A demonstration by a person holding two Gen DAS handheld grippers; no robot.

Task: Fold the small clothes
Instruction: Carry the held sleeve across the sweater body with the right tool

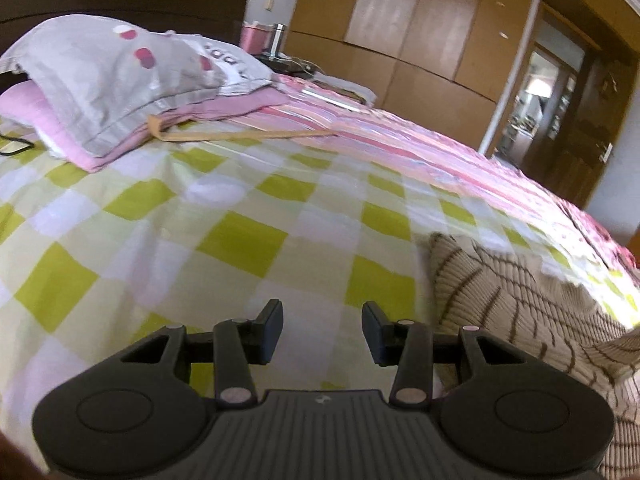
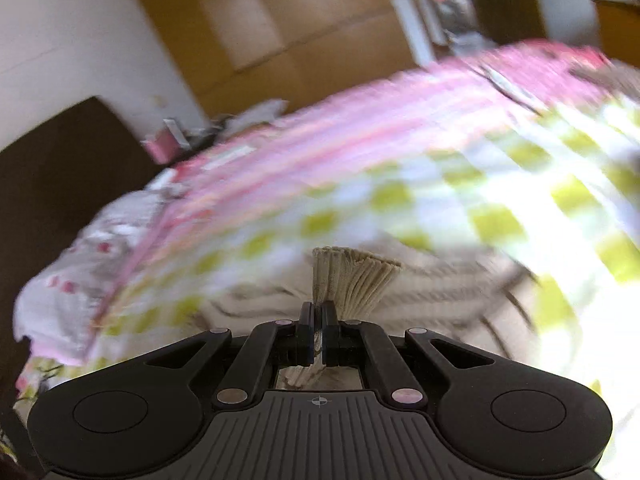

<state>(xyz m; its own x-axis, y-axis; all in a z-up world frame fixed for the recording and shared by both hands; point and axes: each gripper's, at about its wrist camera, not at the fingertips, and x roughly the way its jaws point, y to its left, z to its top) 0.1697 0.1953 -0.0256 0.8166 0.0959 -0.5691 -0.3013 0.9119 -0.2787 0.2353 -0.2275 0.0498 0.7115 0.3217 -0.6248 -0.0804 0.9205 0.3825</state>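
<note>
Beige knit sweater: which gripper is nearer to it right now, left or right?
Right. The right gripper is shut on the beige knit sweater, pinching its ribbed edge. The left gripper is open and empty over the checked bedsheet, with the sweater off to its right side.

Daylit room, bright. Left wrist view: mostly sharp, fisheye bending at edges, dark corners. Right wrist view: heavy motion blur across bed (image 2: 400,184); glare whitens checked sheet (image 2: 560,216) at right.
</note>
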